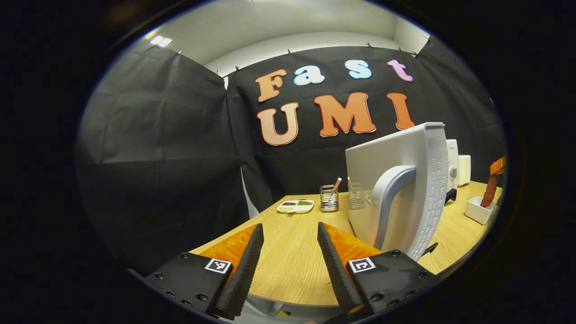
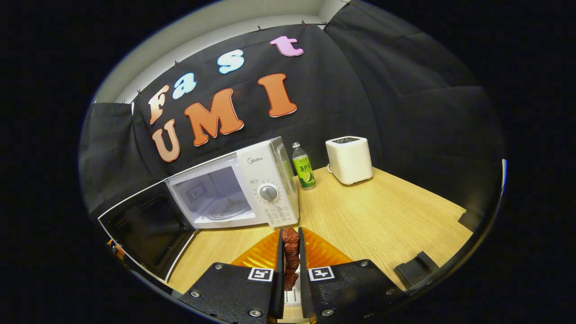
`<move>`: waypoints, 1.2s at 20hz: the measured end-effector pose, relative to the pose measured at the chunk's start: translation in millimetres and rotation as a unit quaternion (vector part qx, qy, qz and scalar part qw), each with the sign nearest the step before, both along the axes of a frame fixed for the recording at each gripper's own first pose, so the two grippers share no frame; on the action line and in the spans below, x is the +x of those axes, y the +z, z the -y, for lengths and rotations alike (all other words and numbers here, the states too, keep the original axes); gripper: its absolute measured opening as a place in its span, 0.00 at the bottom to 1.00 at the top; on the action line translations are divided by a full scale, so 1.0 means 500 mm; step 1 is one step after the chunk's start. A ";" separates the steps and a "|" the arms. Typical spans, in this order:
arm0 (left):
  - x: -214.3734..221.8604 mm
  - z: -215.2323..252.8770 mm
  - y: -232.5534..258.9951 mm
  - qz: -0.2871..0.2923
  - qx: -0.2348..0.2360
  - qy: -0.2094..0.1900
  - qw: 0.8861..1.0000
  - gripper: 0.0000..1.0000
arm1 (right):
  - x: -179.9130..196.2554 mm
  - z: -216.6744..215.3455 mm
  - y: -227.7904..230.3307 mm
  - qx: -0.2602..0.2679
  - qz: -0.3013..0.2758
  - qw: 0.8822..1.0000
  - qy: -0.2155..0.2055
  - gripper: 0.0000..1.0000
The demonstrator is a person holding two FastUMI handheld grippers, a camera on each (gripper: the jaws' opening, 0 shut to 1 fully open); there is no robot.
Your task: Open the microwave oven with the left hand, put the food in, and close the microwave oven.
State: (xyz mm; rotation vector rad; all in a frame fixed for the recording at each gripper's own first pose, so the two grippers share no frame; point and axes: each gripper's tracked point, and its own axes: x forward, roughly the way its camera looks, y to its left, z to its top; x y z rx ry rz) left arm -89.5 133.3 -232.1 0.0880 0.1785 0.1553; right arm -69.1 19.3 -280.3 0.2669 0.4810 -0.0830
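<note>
Right gripper point(image 2: 291, 252): fingers closed on a strip of dark red food point(image 2: 290, 256), held upright between them above the wooden table point(image 2: 382, 216). Just beyond its tips stands the microwave oven point(image 2: 252, 189), door point(image 2: 144, 231) swung fully open to the left, cavity and glass turntable exposed. Behind the oven, a green-labelled bottle point(image 2: 303, 171); to its right, a white toaster point(image 2: 349, 159). Left gripper point(image 1: 288, 252): fingers apart, nothing between them, positioned over the near table edge, just left of the open door point(image 1: 396, 189) and its curved handle point(image 1: 389, 198). Farther off on the right, a white container point(image 1: 479, 210) with the food strip point(image 1: 489, 191) above it. At the rear, a sectioned dish point(image 1: 295, 206) and two wire holders point(image 1: 329, 198).
</note>
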 end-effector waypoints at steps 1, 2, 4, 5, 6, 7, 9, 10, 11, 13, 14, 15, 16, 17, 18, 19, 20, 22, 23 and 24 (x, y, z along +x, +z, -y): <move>0.002 -0.003 0.002 0.001 -0.002 -0.001 1.000 0.77 | 0.007 -0.009 0.008 -0.005 0.003 1.000 0.004 0.14; 0.007 -0.007 0.004 0.002 -0.005 0.000 1.000 0.80 | 0.015 -0.017 0.016 -0.011 0.006 1.000 0.008 0.14; 0.011 -0.022 0.005 0.003 -0.006 0.005 1.000 0.81 | 0.030 -0.039 0.035 -0.024 0.016 0.999 0.018 0.14; 0.012 -0.029 0.004 0.003 -0.007 0.008 1.000 0.82 | 0.039 -0.053 0.044 -0.030 0.021 0.999 0.024 0.14; 0.015 -0.033 0.004 0.003 -0.009 0.008 1.000 0.86 | 0.049 -0.069 0.051 -0.038 0.026 0.998 0.031 0.14; 0.015 -0.035 0.004 0.004 -0.011 0.009 1.000 0.86 | 0.058 -0.081 0.059 -0.047 0.031 0.998 0.037 0.14; 0.022 -0.039 0.007 0.007 -0.015 0.008 1.000 0.82 | 0.077 -0.112 0.075 -0.062 0.040 0.996 0.049 0.14; 0.027 -0.038 0.007 0.007 -0.018 0.005 1.000 0.82 | 0.088 -0.131 0.084 -0.064 0.045 0.995 0.055 0.14; 0.030 -0.036 0.004 0.007 -0.018 0.003 1.000 0.82 | 0.100 -0.150 0.091 -0.063 0.052 0.995 0.062 0.10; 0.037 -0.034 0.004 0.006 -0.020 -0.001 1.000 0.85 | 0.126 -0.183 0.104 -0.060 0.065 0.994 0.069 0.14; 0.042 -0.033 0.006 0.006 -0.021 -0.002 1.000 0.88 | 0.140 -0.198 0.108 -0.057 0.072 0.993 0.069 0.14; 0.043 -0.036 0.007 0.007 -0.021 -0.001 1.000 0.91 | 0.156 -0.215 0.111 -0.051 0.077 0.993 0.071 0.14; 0.045 -0.042 0.009 0.007 -0.020 0.002 1.000 0.91 | 0.170 -0.233 0.116 -0.042 0.086 0.993 0.072 0.14; 0.043 -0.047 0.011 0.008 -0.019 0.003 1.000 0.91 | 0.186 -0.254 0.122 -0.033 0.096 0.992 0.073 0.14; 0.045 -0.051 0.013 0.009 -0.017 0.005 1.000 0.91 | 0.203 -0.269 0.126 -0.026 0.105 0.991 0.073 0.14; 0.044 -0.055 0.015 0.009 -0.017 0.005 1.000 0.91 | 0.220 -0.284 0.133 -0.019 0.116 0.991 0.070 0.14; 0.044 -0.058 0.017 0.011 -0.018 0.006 1.000 0.91 | 0.236 -0.297 0.134 -0.011 0.123 0.990 0.067 0.14; 0.044 -0.069 0.016 0.012 -0.022 0.009 1.000 0.91 | 0.269 -0.317 0.125 0.006 0.133 0.990 0.057 0.14; 0.044 -0.074 0.017 0.011 -0.024 0.010 1.000 0.91 | 0.283 -0.323 0.118 0.014 0.136 0.989 0.051 0.14; 0.044 -0.078 0.015 0.012 -0.024 0.012 1.000 0.91 | 0.297 -0.325 0.115 0.022 0.140 0.989 0.041 0.14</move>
